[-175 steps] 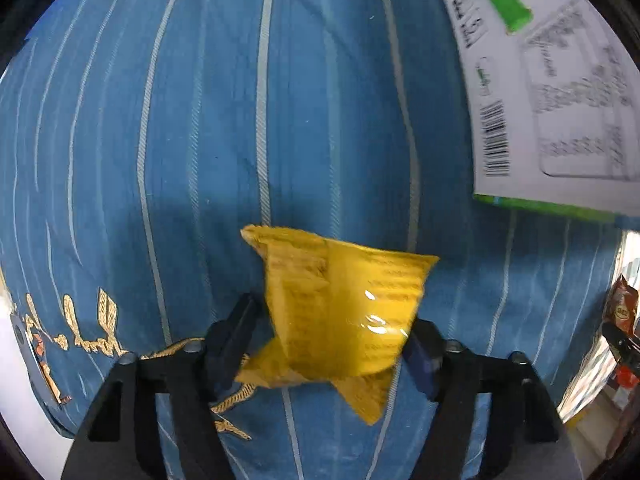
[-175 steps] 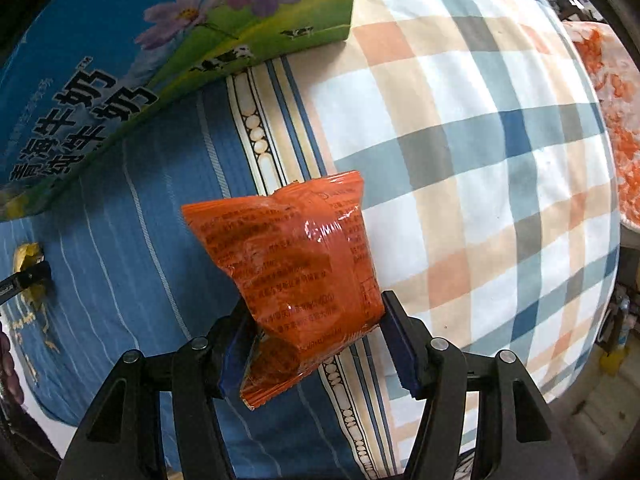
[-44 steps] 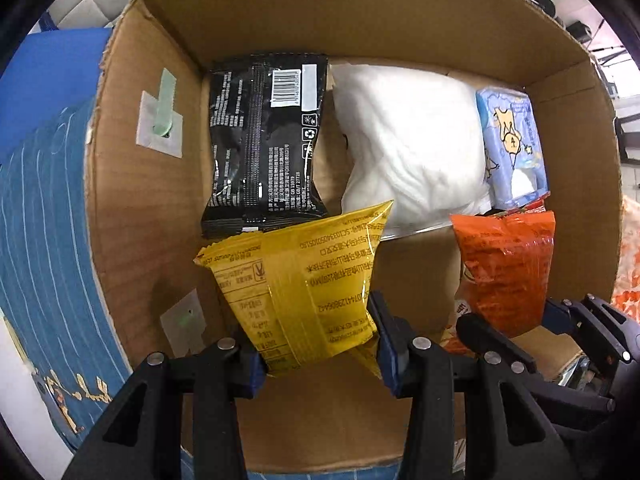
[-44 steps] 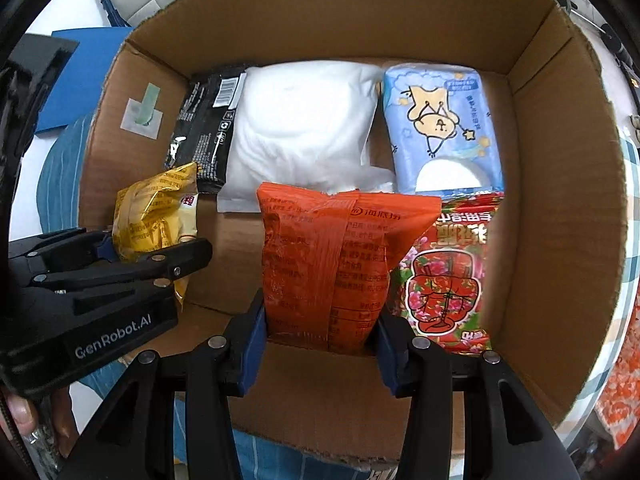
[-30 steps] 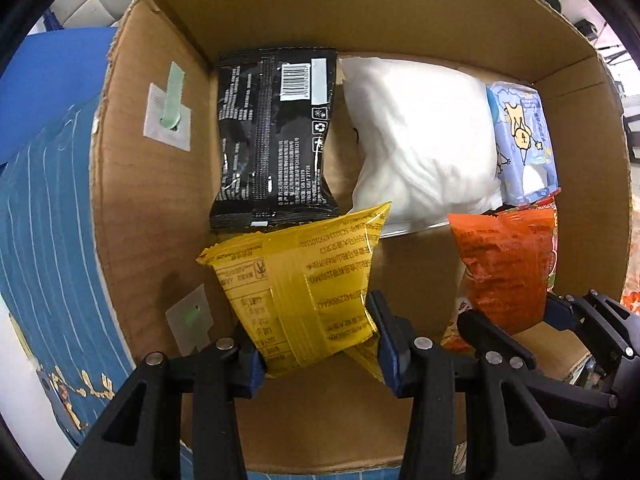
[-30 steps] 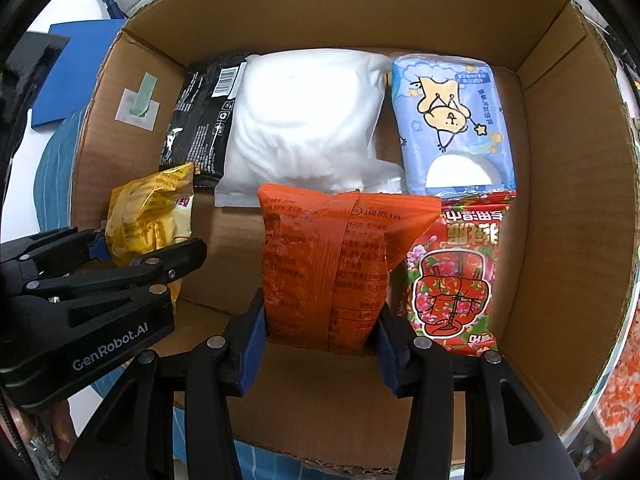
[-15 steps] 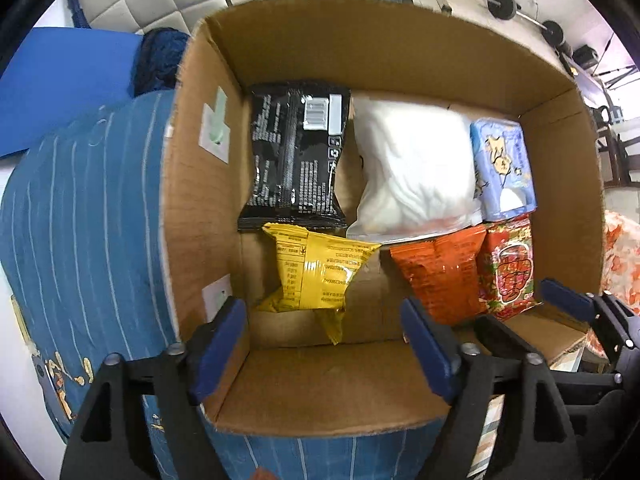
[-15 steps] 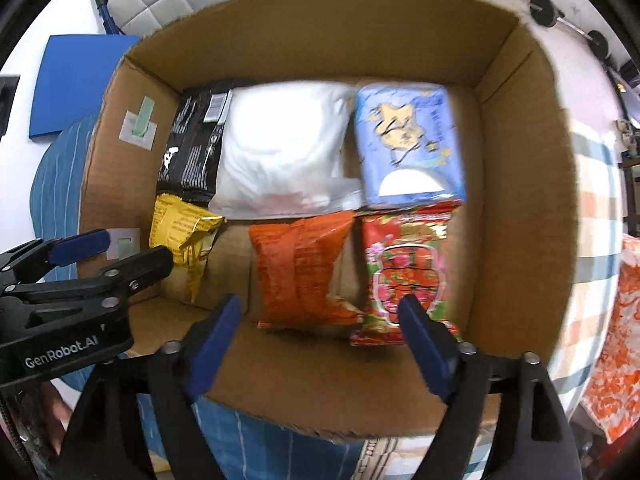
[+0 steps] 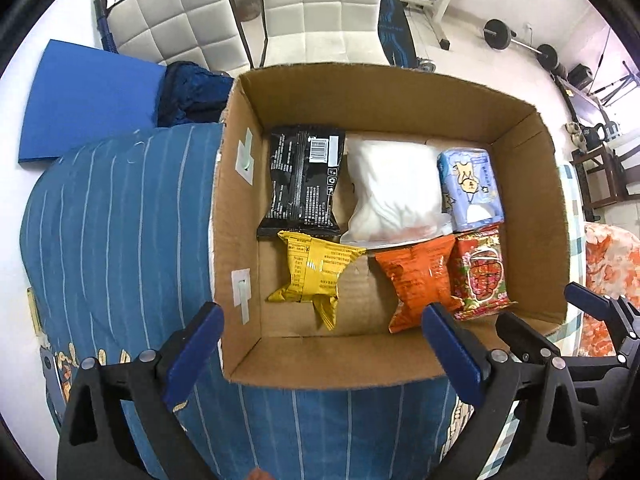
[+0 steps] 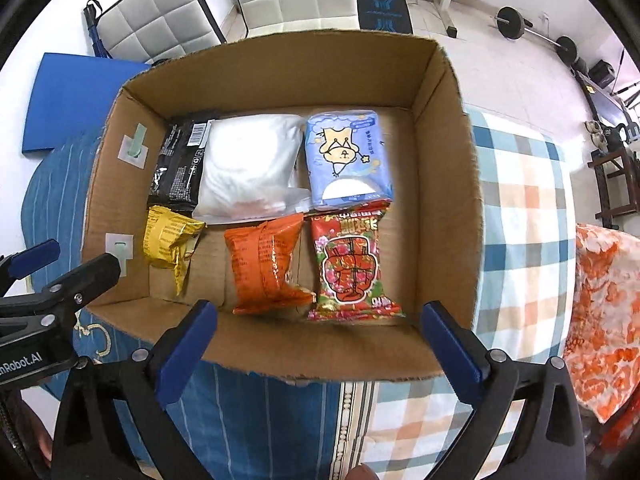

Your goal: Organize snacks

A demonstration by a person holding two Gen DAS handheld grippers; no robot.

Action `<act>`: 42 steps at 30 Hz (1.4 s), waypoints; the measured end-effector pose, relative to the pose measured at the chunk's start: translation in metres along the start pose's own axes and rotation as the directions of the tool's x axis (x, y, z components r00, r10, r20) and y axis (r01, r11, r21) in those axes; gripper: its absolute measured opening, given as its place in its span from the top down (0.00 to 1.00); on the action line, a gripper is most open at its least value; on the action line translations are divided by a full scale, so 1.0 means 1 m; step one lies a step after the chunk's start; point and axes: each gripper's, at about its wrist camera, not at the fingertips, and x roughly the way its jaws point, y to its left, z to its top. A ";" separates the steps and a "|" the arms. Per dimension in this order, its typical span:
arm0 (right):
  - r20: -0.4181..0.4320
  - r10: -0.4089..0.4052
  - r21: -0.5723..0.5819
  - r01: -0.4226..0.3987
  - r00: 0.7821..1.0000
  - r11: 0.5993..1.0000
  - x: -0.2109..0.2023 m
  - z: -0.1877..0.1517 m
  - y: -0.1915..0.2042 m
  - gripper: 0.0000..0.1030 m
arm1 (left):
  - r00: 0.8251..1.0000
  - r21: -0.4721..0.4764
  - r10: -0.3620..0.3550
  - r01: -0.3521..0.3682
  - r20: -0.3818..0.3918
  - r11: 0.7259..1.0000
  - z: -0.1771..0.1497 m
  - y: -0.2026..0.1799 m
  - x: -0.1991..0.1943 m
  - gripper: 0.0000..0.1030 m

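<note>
"nRobot.AI" lettering, cut off at frame edge, on left tool (image 10: 30,254) body; packet print illegible.

Both the left gripper (image 9: 320,332) and the right gripper (image 10: 318,330) are black plastic with blue finger pads and silver screws; white "Robot.AI" lettering marks the left one.

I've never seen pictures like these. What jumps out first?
An open cardboard box on a blue striped cloth, with six packets in two rows. The yellow, orange and red packets fill the near row. Two blue-tipped tools, left and right, hang wide open and empty above it.
</note>
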 end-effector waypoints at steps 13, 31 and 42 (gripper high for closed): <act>0.100 0.042 0.051 -0.048 0.994 0.998 -0.077 -0.045 -0.014 0.00 | 0.983 0.008 0.007 -0.009 0.185 1.000 -0.049 -0.009 -0.095 0.01; 0.314 0.086 0.051 -0.107 0.946 0.993 -0.249 -0.165 -0.020 0.00 | 0.919 0.038 0.006 -0.023 0.394 0.999 -0.148 -0.026 -0.244 0.01; 0.395 0.054 0.016 -0.066 0.917 0.998 -0.319 -0.224 -0.014 0.00 | 0.888 0.044 -0.011 -0.010 0.459 0.999 -0.184 -0.031 -0.287 0.01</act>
